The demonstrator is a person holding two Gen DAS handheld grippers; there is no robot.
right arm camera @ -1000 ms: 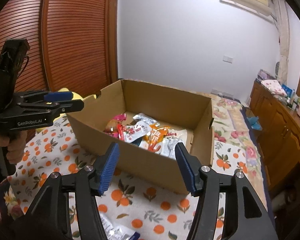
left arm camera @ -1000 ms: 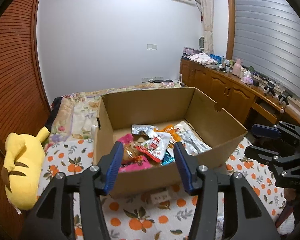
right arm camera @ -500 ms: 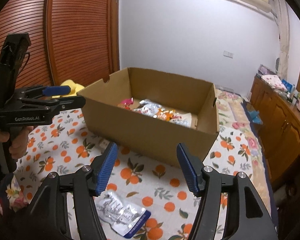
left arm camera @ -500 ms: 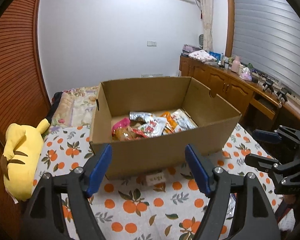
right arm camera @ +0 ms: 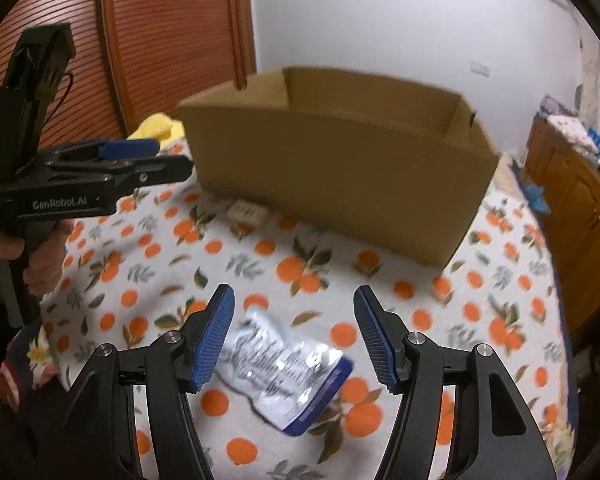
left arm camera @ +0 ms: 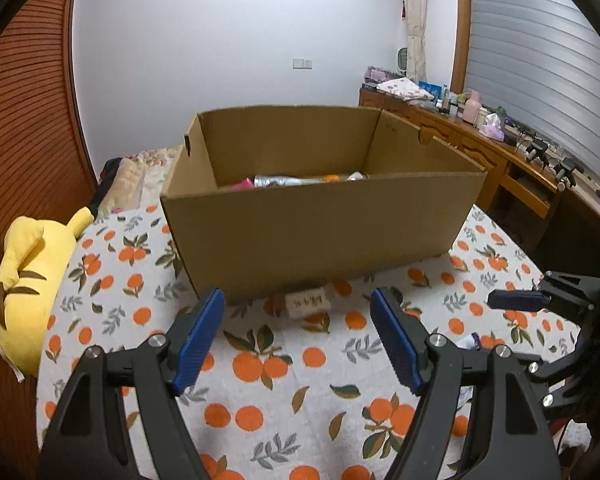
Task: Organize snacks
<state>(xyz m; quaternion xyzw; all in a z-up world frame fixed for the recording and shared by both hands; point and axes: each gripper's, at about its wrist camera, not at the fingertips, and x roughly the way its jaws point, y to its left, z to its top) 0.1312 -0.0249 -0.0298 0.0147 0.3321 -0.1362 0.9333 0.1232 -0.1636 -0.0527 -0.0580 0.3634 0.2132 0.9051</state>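
Where snack packets lie, cardboard box stands open-topped.

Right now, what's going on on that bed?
A person is sorting snacks into a cardboard box on the orange-print bedspread. The right gripper is open, poised over a silver-and-blue snack packet lying outside the box, not gripping it. The left gripper is open and empty, facing the box.

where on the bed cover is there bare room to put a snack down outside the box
Free: the orange-print cover between the cardboard box and the left gripper, apart from a small white tag at the box's foot; also the strip between the box and the yellow plush. Crowded: under the right gripper, where a silver packet lies.
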